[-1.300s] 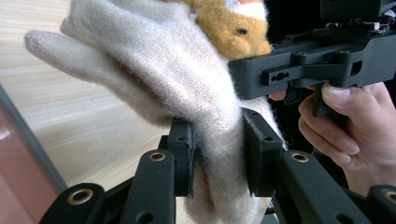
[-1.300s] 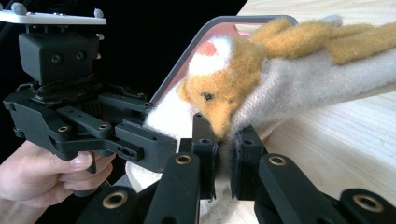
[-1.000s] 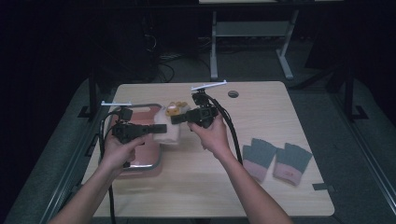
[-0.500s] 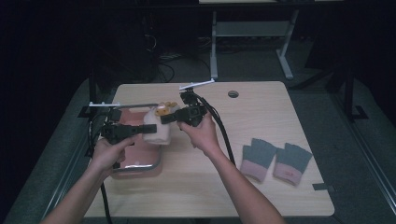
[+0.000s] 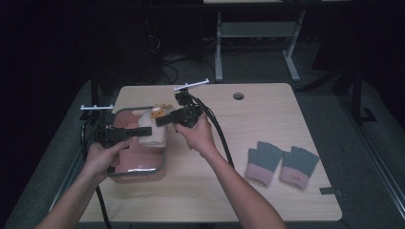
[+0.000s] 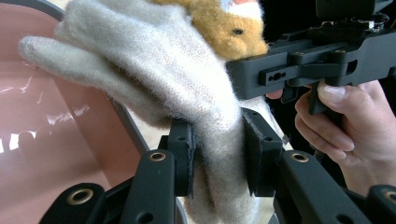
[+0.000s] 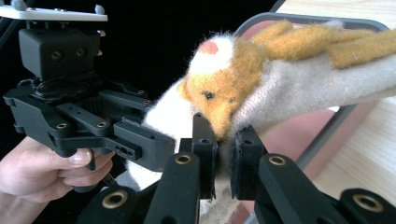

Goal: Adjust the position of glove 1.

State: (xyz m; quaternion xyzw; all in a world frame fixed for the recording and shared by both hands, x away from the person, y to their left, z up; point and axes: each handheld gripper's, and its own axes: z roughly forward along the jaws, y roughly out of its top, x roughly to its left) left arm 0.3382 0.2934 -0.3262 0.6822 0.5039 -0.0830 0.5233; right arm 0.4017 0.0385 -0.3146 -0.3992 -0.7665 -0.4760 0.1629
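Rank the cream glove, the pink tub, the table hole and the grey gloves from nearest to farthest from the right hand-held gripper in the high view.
1. Cream glove: gripped by the right hand-held gripper, at its tip.
2. Pink tub: just below and left.
3. Table hole: to its right, near the far edge.
4. Grey gloves: farthest, right side of the table.

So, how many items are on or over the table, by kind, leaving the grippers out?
Gloves: 3, a cream glove with an animal face held by both grippers, plus a grey-and-pink pair.
Pink tubs: 1.
Total: 4.
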